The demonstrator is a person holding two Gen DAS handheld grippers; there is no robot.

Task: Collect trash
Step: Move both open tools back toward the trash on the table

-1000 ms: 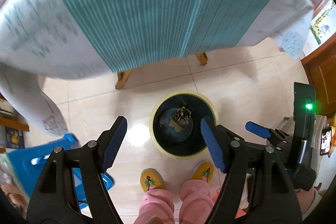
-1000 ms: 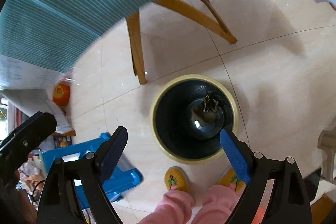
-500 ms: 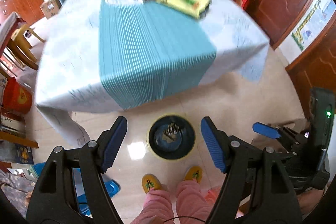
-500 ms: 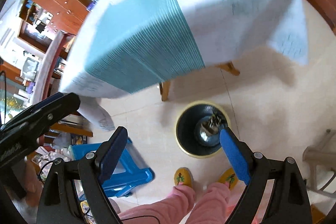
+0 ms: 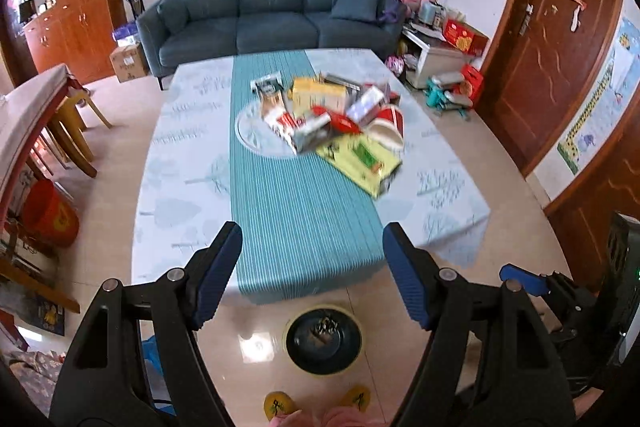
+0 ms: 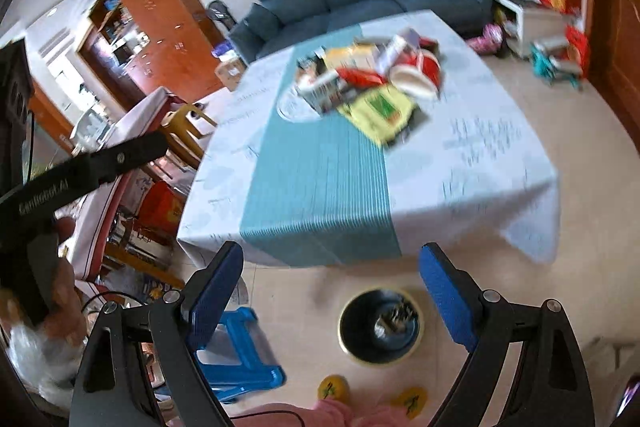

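Two grippers, both empty: the left gripper (image 5: 312, 275) has its blue pads spread wide with nothing between them, and the right gripper (image 6: 332, 301) is spread just as wide, also bare. A second ago both were down low, staring straight into the trash bin with the tablecloth's edge hanging overhead; now they have swung up and the whole tabletop has come into view. That reads as a drop-off finished and a return trip starting.

Look just past the pads and the trash bin (image 5: 323, 343) sits on the floor tiles below them, dark inside with a yellow rim and a crumpled scrap already at the bottom (image 6: 394, 319). The person's yellow slippers (image 5: 278, 405) stand right beside it.

Further out, the table (image 5: 188, 163) carries a teal striped runner (image 5: 296, 211) down its middle, and the pile of trash (image 5: 328, 119) lies on it toward the far half: a yellow-green packet (image 5: 362, 159) nearest, red cups (image 6: 418, 71) to the right, boxes and wrappers heaped behind. Plenty is left, so the job looks far from over. My guess is the packet goes next, since it lies closest to the near edge.

Beyond it all, a dark sofa (image 5: 272, 3) lines the back wall, and a blue stool (image 6: 236, 355) stands left of the bin.
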